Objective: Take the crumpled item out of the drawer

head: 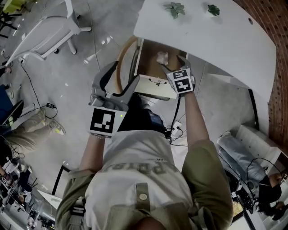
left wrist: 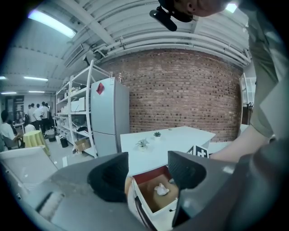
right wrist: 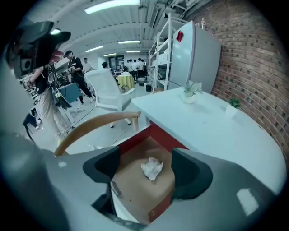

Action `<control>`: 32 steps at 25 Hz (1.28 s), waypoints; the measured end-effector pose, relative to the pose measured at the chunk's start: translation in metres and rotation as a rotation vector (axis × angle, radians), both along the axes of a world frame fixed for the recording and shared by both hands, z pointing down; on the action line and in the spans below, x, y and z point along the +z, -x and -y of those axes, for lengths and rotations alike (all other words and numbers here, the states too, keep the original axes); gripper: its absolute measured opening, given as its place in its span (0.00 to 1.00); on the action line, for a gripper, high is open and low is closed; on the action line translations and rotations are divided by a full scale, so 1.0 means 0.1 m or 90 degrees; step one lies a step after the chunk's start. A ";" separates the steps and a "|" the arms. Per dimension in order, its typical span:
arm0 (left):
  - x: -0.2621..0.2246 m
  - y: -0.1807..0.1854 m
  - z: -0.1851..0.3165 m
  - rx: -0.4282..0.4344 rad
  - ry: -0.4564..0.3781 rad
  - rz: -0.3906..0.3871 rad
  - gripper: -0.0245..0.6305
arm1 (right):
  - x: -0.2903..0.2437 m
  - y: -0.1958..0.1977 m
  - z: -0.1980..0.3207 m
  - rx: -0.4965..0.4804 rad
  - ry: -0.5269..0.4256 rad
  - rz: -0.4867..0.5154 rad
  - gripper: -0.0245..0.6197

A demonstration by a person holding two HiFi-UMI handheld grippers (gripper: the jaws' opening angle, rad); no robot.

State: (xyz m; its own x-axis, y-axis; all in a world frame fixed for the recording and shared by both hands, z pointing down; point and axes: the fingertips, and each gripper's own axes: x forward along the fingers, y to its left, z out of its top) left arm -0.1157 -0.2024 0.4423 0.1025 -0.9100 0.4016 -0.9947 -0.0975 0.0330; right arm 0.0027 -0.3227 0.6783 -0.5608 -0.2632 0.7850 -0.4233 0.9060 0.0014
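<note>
One white table (head: 225, 40) is the biggest thing we see; in the head view it fills the upper right of the frame. Behind it, in the left gripper view, we find a red brick wall (left wrist: 180, 90), and at the left of this wall a pale refrigerator (left wrist: 108, 117). Next in size is a chair (head: 122, 56) with a curved wooden back, which stands just beside the drawer, at its left in the head view.

The drawer (head: 155, 87) is pulled out from under the table edge, near the upper centre of the head view. It has a white front, red inner walls and a brown bottom.

The left gripper (left wrist: 146, 173) is in front of the drawer. Its jaws stand wide apart with nothing pressed between them, and we see the open drawer through the gap. The right gripper (right wrist: 145, 167) hangs over the drawer and points down into it. Its jaws are also wide apart and touch nothing.

The crumpled item (head: 162, 57), a small ball of white paper, lies on the brown bottom of the drawer. In the right gripper view it shows in the gap between the two jaws, below them and apart from both.

Two small green plants (head: 174, 9) stand on the table, at the top edge of the head view.
</note>
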 end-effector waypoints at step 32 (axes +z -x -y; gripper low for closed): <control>1.07 0.01 0.41 0.007 0.010 0.016 0.48 | 2.26 0.14 0.31 -0.162 0.100 -0.246 0.46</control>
State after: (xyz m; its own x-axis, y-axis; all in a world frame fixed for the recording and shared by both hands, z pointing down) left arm -0.1163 -0.2437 0.5497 0.1021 -0.9024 0.4187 -0.9941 -0.1079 0.0099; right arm -0.0114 -0.3533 0.9039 -0.2512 -0.0171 0.9678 -0.1838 0.9825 -0.0303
